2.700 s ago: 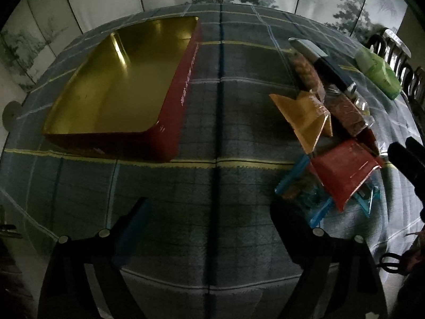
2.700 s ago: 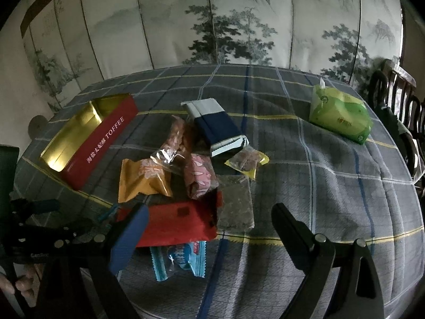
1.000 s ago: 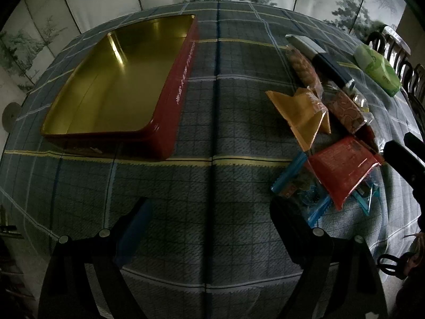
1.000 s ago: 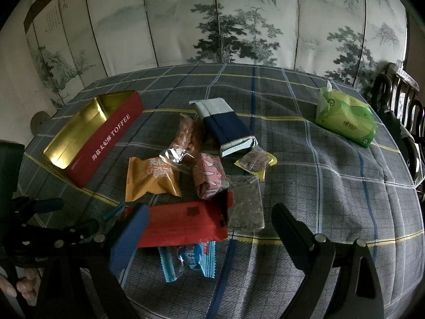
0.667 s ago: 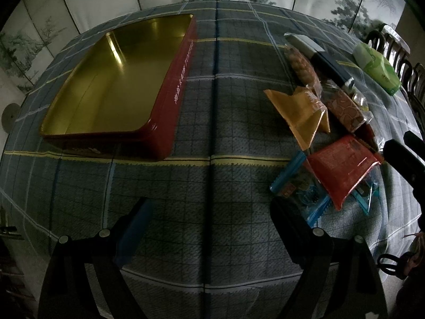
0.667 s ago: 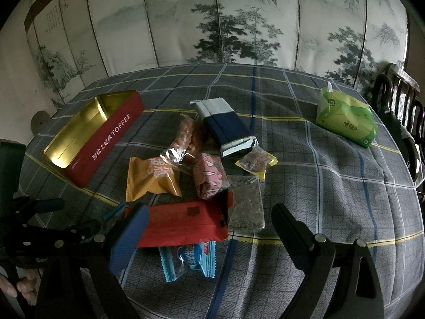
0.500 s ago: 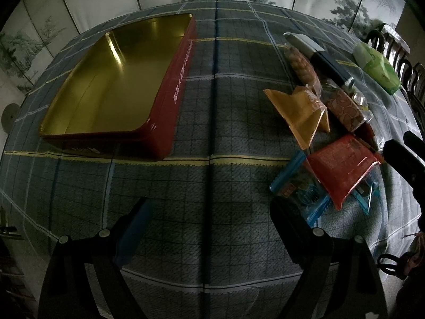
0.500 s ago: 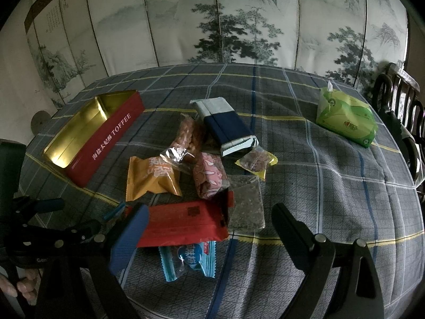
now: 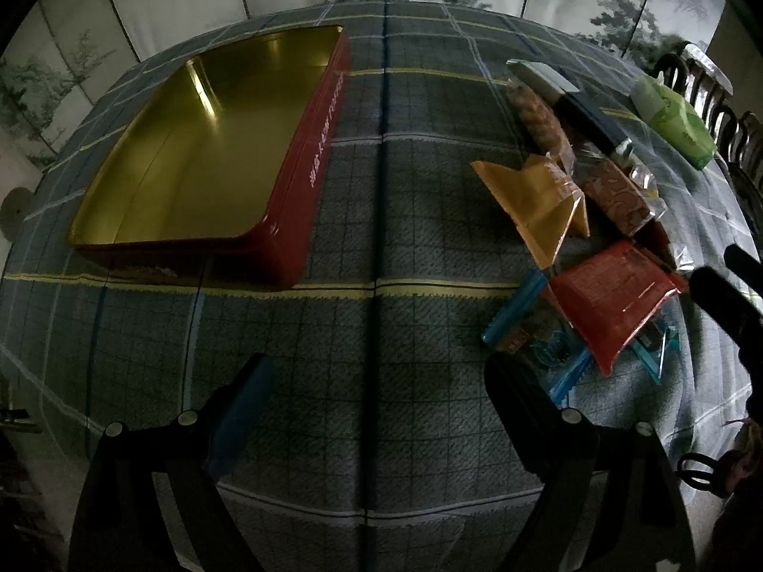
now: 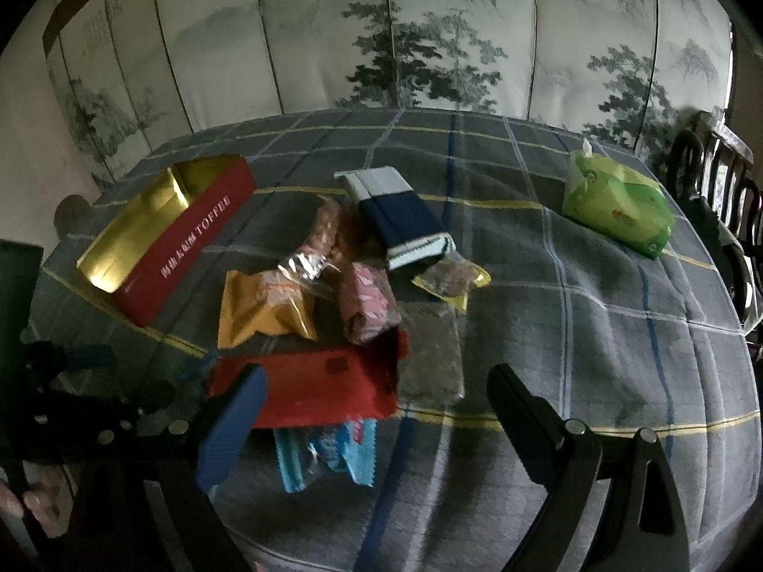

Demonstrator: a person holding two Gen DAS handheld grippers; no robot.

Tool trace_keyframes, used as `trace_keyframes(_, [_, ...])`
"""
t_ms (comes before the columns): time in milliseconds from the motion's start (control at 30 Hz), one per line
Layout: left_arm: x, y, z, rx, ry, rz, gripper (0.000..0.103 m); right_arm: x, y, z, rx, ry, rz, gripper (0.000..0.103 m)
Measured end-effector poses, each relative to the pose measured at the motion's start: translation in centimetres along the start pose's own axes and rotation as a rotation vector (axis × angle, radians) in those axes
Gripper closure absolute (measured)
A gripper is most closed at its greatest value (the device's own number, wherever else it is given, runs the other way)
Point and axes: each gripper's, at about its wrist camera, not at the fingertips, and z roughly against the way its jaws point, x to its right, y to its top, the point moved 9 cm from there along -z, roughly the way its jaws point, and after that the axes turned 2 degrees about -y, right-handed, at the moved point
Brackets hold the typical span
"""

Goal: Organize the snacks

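An open red toffee tin [image 9: 305, 181] with a gold inside lies empty at the left of the table; it also shows in the right wrist view [image 10: 190, 238]. A pile of snack packets lies to its right: an orange packet [image 10: 262, 310], a red packet [image 10: 324, 391], a blue wrapper [image 10: 329, 453], a pink packet [image 10: 369, 305], a navy-and-white pack [image 10: 400, 219] and a clear grey packet [image 10: 429, 352]. My left gripper [image 9: 376, 410] is open and empty above bare cloth. My right gripper [image 10: 376, 410] is open and empty just above the red packet and blue wrapper.
A green tissue pack [image 10: 615, 205] lies at the far right of the plaid tablecloth [image 10: 596, 333]. Dark wooden chairs [image 10: 715, 167] stand at the right edge. A painted folding screen [image 10: 381, 38] stands behind the table.
My right gripper has moved slightly down and forward toward the snack pile; its view is now blurred. My left gripper has hardly moved. Both stay open.
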Motion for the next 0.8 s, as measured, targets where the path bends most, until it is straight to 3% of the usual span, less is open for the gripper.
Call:
trace_keyframes(300, [0.0,-0.4,0.1,0.000,-0.003,-0.038,0.016,1.9,-2.2,1.0,-0.025,-0.048,0.041,0.008])
trace_keyframes(533, [0.7,-0.4,0.2,0.004,-0.010,-0.068,0.016,3.3,-1.4,0.3,-0.026,-0.073,0.018,0.008])
trace_keyframes(700, [0.9,-0.4,0.1,0.000,-0.012,-0.069,0.017,3.6,-0.5,-0.8,-0.037,-0.069,0.014,0.024])
trace_keyframes(800, [0.9,-0.5,0.0,-0.008,-0.018,-0.068,0.024,3.9,-0.1,-1.6,-0.050,-0.066,0.007,0.033])
